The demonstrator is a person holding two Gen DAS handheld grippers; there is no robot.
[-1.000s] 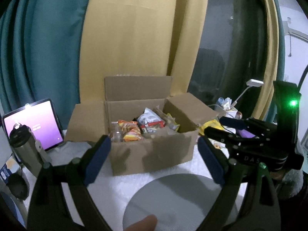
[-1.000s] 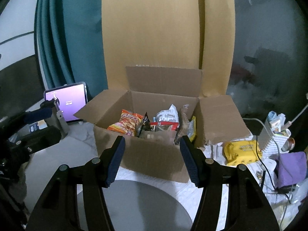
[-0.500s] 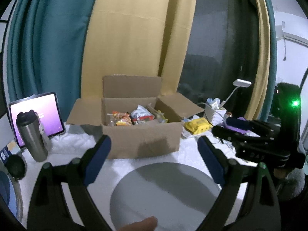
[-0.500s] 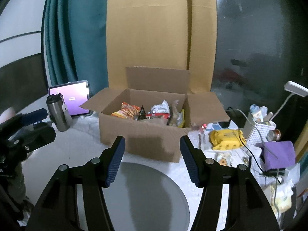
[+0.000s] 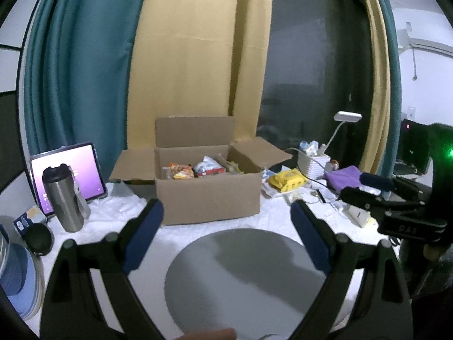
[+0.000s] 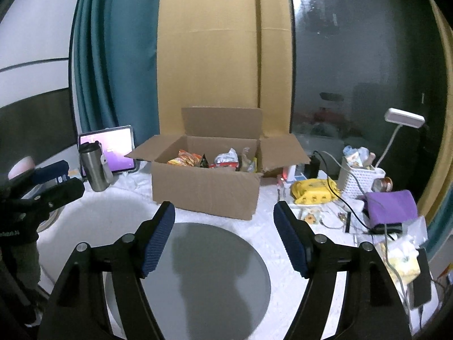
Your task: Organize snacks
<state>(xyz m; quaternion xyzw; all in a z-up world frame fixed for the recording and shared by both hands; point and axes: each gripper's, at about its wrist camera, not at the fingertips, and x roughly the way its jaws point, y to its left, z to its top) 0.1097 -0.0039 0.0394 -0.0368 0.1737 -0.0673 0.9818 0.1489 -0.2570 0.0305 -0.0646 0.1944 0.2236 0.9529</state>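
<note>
An open cardboard box (image 5: pixel 209 195) (image 6: pixel 203 189) stands on the white table with several snack packets (image 5: pixel 195 168) (image 6: pixel 209 160) inside. A round grey mat (image 5: pixel 243 277) (image 6: pixel 198 272) lies in front of it. My left gripper (image 5: pixel 226 221) hovers over the mat, open and empty. My right gripper (image 6: pixel 223 218) also hangs over the mat with nothing between its blue pads (image 6: pixel 158 238); its jaws are opening. Each gripper shows at the edge of the other's view, the right gripper (image 5: pixel 376 189) at the right and the left gripper (image 6: pixel 48 189) at the left.
Left of the box stand a steel tumbler (image 5: pixel 63 198) (image 6: pixel 94 170) and a lit tablet (image 5: pixel 68 170) (image 6: pixel 113 153). To the right lie a yellow packet (image 5: pixel 287 180) (image 6: pixel 312 191), a white basket (image 6: pixel 359 177), a purple cloth (image 6: pixel 390 206), cables and a desk lamp (image 6: pixel 403 119). Curtains hang behind.
Both grippers have drawn back from the box, which now looks smaller and farther, with more of the table in view. The right gripper's pads stand wider apart than before.
</note>
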